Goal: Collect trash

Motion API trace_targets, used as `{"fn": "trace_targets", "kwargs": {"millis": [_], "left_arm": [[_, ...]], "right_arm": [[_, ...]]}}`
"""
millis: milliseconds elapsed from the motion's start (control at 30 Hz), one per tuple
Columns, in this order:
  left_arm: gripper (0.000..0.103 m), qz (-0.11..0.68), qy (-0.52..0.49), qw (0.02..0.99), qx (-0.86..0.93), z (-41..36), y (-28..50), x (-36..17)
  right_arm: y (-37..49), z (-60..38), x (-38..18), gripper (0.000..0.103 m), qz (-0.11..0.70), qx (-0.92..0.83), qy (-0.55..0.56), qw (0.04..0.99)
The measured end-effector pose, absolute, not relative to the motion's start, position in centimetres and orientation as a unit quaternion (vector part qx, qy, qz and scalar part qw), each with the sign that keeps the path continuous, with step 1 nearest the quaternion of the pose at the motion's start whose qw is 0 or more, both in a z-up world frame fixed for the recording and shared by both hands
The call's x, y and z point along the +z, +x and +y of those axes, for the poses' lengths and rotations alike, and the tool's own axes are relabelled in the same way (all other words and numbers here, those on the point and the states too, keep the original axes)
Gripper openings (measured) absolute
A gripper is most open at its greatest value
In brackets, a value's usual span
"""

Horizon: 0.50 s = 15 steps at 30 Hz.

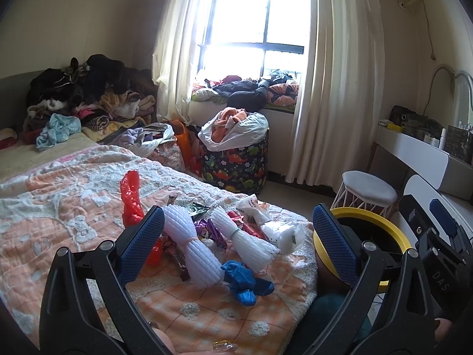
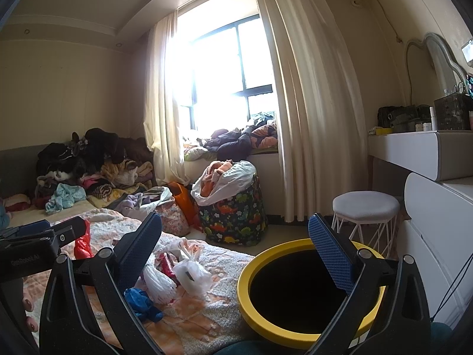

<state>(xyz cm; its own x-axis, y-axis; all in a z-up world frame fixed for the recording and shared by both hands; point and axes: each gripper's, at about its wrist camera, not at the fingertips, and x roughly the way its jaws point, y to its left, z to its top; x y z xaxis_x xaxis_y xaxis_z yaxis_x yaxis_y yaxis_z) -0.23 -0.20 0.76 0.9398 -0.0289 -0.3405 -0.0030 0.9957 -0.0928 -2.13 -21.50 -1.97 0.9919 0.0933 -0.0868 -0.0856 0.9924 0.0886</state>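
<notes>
A heap of trash lies on the bed's orange quilt (image 1: 59, 213): two white foam net sleeves (image 1: 192, 245), a red plastic bag (image 1: 131, 198), a crumpled blue glove (image 1: 244, 281), clear plastic bags (image 1: 280, 233) and shiny candy wrappers (image 1: 212, 230). My left gripper (image 1: 236, 236) is open and empty, hovering over the heap. A yellow-rimmed black bin (image 2: 266, 319) stands beside the bed. My right gripper (image 2: 233, 251) is open and empty above the bin's near side. The blue glove (image 2: 142, 301) and a clear bag (image 2: 192, 275) also show in the right wrist view.
A dinosaur-print laundry basket (image 1: 236, 165) full of clothes stands by the window. Clothes pile up at the bed's far end (image 1: 88, 94). A white stool (image 2: 365, 213) and a white dresser (image 2: 428, 153) stand to the right of the bin.
</notes>
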Motion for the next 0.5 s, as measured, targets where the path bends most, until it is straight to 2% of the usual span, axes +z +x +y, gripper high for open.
{"fn": "trace_targets", "kwargs": {"millis": [500], "left_arm": [[0.092, 0.176, -0.051, 0.983, -0.005, -0.21, -0.15, 0.66]], "right_arm": [[-2.00, -21.37, -2.30, 0.097, 0.050, 0.044, 0.042, 0.997]]}}
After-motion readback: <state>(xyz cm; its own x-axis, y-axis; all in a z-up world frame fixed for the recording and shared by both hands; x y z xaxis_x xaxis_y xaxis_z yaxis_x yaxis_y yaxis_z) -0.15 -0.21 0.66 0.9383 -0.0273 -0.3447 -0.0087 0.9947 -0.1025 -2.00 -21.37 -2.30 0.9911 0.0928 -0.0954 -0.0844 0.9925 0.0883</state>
